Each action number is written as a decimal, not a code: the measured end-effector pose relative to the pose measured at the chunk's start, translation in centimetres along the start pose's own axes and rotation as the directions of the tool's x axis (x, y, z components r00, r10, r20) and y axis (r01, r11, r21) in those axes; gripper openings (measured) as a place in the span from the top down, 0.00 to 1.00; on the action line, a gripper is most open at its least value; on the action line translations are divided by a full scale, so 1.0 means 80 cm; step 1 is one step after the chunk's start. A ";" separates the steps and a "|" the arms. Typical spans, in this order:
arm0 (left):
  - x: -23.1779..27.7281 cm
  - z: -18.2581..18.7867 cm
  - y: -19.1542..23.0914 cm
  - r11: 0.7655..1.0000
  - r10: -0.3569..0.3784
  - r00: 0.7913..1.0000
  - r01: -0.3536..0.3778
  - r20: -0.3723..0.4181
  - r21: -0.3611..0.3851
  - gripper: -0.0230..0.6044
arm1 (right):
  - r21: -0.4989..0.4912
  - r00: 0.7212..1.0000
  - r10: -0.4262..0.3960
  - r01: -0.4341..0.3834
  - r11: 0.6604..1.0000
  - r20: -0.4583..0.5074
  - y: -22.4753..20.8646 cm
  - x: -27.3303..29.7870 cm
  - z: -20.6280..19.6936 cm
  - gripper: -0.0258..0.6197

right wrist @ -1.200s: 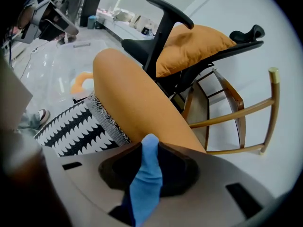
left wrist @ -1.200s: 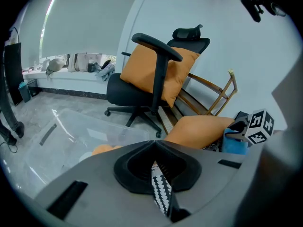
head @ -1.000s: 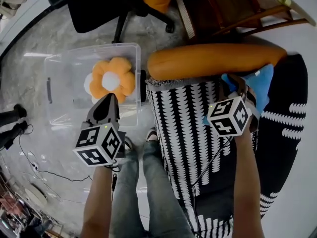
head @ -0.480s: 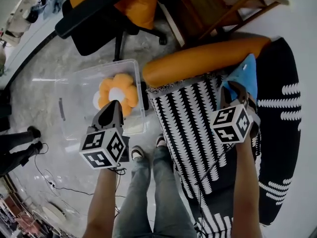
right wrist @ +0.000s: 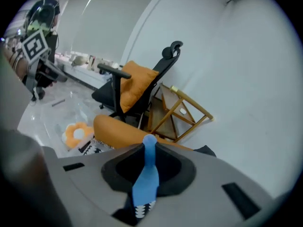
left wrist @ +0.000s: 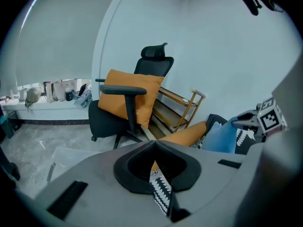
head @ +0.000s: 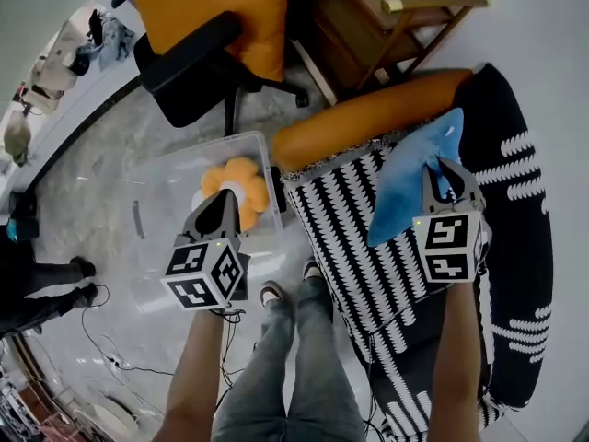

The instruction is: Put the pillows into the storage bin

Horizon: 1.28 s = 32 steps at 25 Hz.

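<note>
My right gripper (head: 446, 168) is shut on a corner of a blue pillow (head: 408, 190), holding it up above the black-and-white patterned sofa cover (head: 354, 238). In the right gripper view the blue pillow (right wrist: 146, 174) runs between the jaws. A clear storage bin (head: 158, 191) stands on the floor at the left with an orange flower pillow (head: 243, 186) inside. My left gripper (head: 223, 201) hovers over the bin's near side, shut with nothing in it. A long orange bolster (head: 368, 118) lies along the sofa's far edge.
A black office chair (head: 198, 72) with an orange cushion (head: 216, 12) stands beyond the bin. A wooden rack (head: 391, 21) is behind the bolster. My legs and shoes (head: 276, 293) are between bin and sofa. Cables (head: 101, 353) trail on the floor at the left.
My right gripper has raised the blue pillow off the sofa, so more of it hangs free. The left gripper stays over the bin's near side, still shut.
</note>
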State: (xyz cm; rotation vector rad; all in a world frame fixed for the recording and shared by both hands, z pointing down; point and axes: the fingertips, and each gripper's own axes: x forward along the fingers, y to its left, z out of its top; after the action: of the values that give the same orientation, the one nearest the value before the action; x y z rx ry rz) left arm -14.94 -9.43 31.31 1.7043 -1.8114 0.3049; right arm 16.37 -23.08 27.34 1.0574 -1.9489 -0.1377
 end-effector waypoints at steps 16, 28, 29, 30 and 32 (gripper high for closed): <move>-0.183 0.064 0.109 0.992 0.117 0.976 -0.108 0.185 -0.059 0.95 | 0.035 0.943 0.135 -0.153 0.988 0.305 0.130 -0.148 0.239 0.88; -0.338 -0.016 0.305 0.893 0.405 0.898 -0.347 0.172 -0.287 0.95 | -0.208 0.833 0.397 -0.340 0.917 0.385 0.345 -0.158 0.396 0.88; -0.349 -0.025 0.319 0.879 0.427 0.889 -0.366 0.167 -0.305 0.95 | -0.221 0.823 0.418 -0.358 0.907 0.384 0.365 -0.154 0.404 0.88; -0.359 -0.035 0.332 0.866 0.449 0.879 -0.383 0.162 -0.322 0.95 | -0.235 0.813 0.440 -0.375 0.897 0.381 0.385 -0.150 0.410 0.88; -0.378 -0.054 0.355 0.838 0.488 0.860 -0.414 0.148 -0.355 0.95 | -0.268 0.795 0.481 -0.404 0.875 0.369 0.426 -0.144 0.421 0.88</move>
State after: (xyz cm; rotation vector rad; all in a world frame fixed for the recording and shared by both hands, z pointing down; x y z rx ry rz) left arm -41.90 21.60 24.16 1.1099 -2.2961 0.0008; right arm -27.13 -3.17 15.53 0.4434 -2.4795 -0.2926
